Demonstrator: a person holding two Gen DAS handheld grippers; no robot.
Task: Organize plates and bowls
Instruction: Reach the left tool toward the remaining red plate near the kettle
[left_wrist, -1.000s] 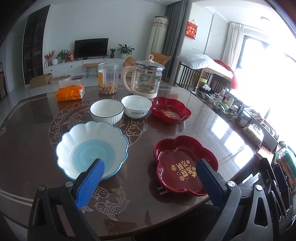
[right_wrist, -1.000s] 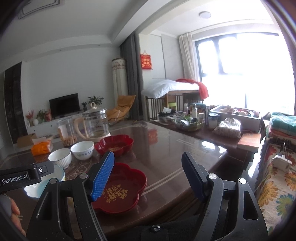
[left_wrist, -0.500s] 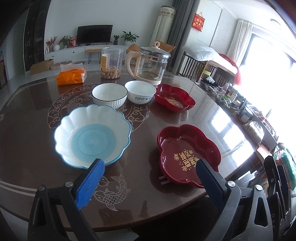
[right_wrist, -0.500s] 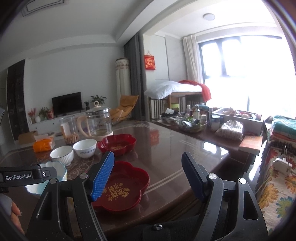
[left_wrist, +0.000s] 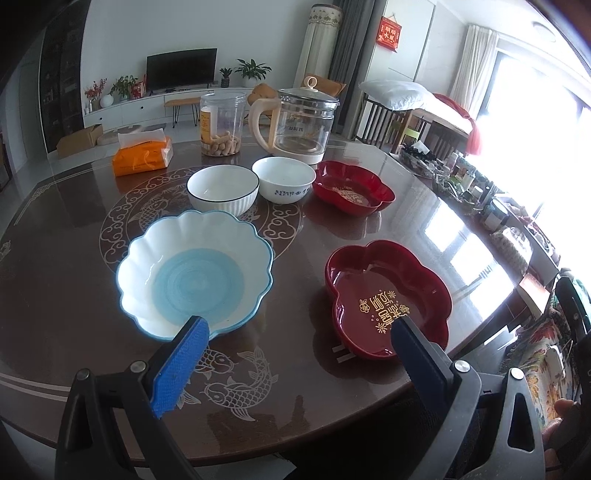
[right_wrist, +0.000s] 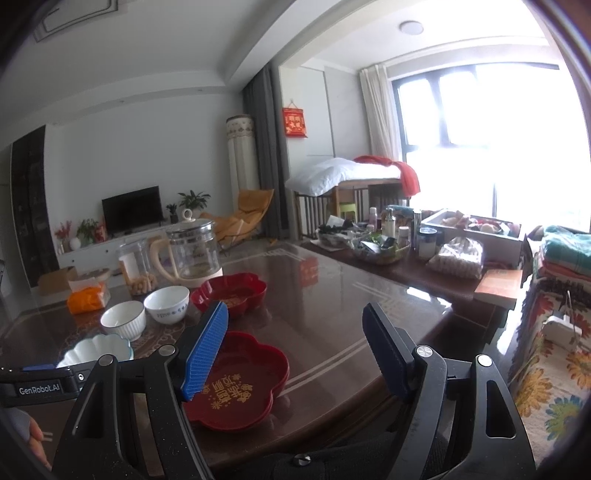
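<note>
Your left claw (left_wrist: 295, 343) hangs spread wide and empty, blue scalloped bowl (left_wrist: 194, 272) just past its left finger, red flower-shaped dish (left_wrist: 388, 297) by its right. Your right claw (right_wrist: 295, 332) gapes empty above the tabletop (right_wrist: 332, 325).

left wrist cam above near edge of surface (left_wrist: 55, 280), tilted down over the dishes, right wrist cam lower, further right, facing level across the room, both share near red plate (left_wrist: 388, 295) (right_wrist: 240, 384), kettle (left_wrist: 299, 125) (right_wrist: 192, 251)

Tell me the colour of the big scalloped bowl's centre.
Light blue swirl inside the scalloped bowl, white toward its rim; clearest in the left wrist view.
</note>
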